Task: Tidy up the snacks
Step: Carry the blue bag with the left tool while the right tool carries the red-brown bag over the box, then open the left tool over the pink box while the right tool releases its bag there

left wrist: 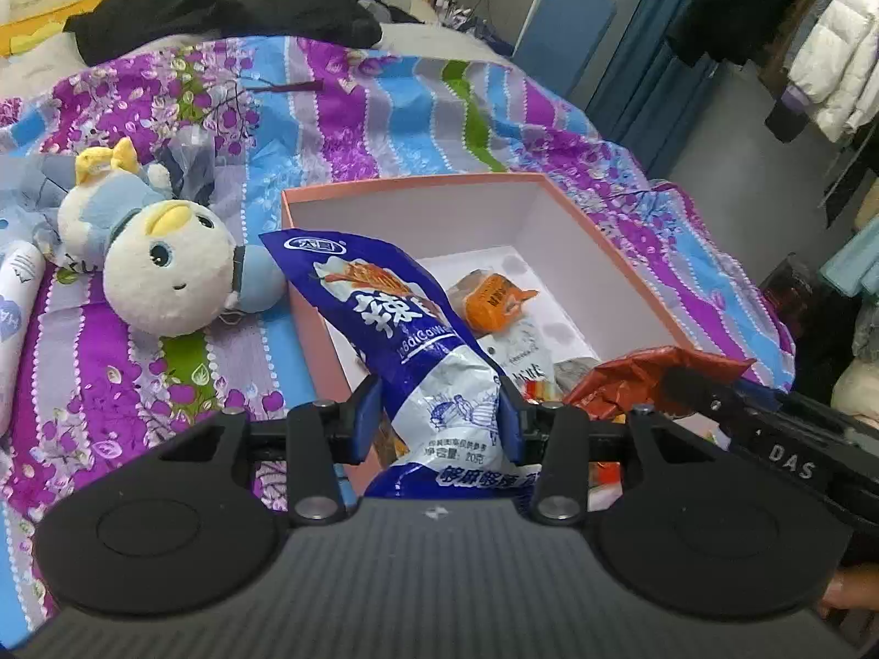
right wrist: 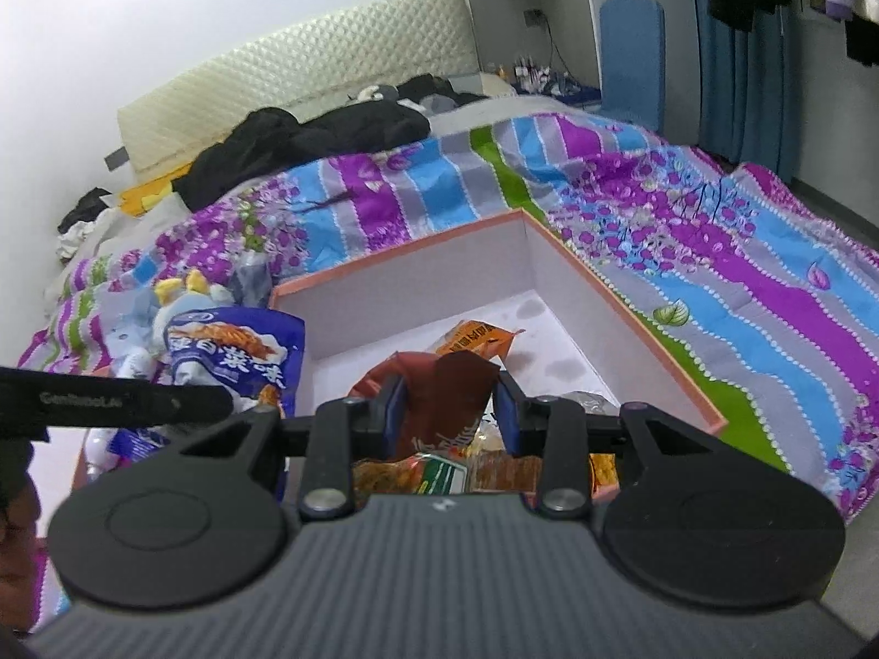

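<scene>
Gripping blue packet (left wrist: 417, 340) in left jaws, red packet (right wrist: 439, 401) in right, plush toy (left wrist: 165, 269) clear only leftward

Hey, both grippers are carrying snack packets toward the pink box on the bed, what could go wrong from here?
1. The left gripper pinches the long blue packet near its lower end only; the top leans out over the box wall and might catch on it or land on the quilt.
2. The right gripper holds the crumpled red packet close beside the left one; they might bump.
3. The near end of the box already looks piled with snacks, so new packets might slide out.
</scene>
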Demonstrator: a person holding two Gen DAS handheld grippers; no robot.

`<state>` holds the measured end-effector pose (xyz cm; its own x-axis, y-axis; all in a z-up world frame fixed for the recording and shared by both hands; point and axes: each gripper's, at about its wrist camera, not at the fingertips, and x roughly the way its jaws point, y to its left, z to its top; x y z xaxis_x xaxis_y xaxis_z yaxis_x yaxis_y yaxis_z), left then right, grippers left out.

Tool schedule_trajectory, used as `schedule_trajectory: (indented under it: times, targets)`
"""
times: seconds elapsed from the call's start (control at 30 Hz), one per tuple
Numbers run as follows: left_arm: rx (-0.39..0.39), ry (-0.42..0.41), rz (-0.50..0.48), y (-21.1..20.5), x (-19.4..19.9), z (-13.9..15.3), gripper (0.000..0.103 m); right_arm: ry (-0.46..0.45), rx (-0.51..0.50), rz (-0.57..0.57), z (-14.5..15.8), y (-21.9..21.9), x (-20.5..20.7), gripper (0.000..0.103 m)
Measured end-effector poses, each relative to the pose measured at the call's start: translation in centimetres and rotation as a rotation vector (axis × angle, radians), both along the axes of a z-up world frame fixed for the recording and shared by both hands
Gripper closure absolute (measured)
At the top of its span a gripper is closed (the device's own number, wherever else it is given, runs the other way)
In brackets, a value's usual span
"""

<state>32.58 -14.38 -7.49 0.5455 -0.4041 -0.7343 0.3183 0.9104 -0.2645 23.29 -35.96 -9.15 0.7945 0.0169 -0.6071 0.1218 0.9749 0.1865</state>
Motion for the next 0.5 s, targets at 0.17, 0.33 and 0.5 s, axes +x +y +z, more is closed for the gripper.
schedule_trajectory:
  times: [0.17, 0.33, 0.5]
  targets:
    - [0.013, 0.028, 0.000, -0.6, 2.9, -1.9, 0.054, 0.046, 0.013, -0.007, -2.5, -0.7, 2.7, 0.064]
    - [0.030, 0.064, -0.017, -1.5, 5.2, -4.4, 0.054, 0.095, 0.024, -0.011, -5.0, -1.1, 4.6, 0.064]
    - [0.046, 0.072, -0.004, -2.0, 6.1, -5.2, 0.040, 0.128, 0.041, -0.023, -6.4, -1.2, 5.2, 0.059]
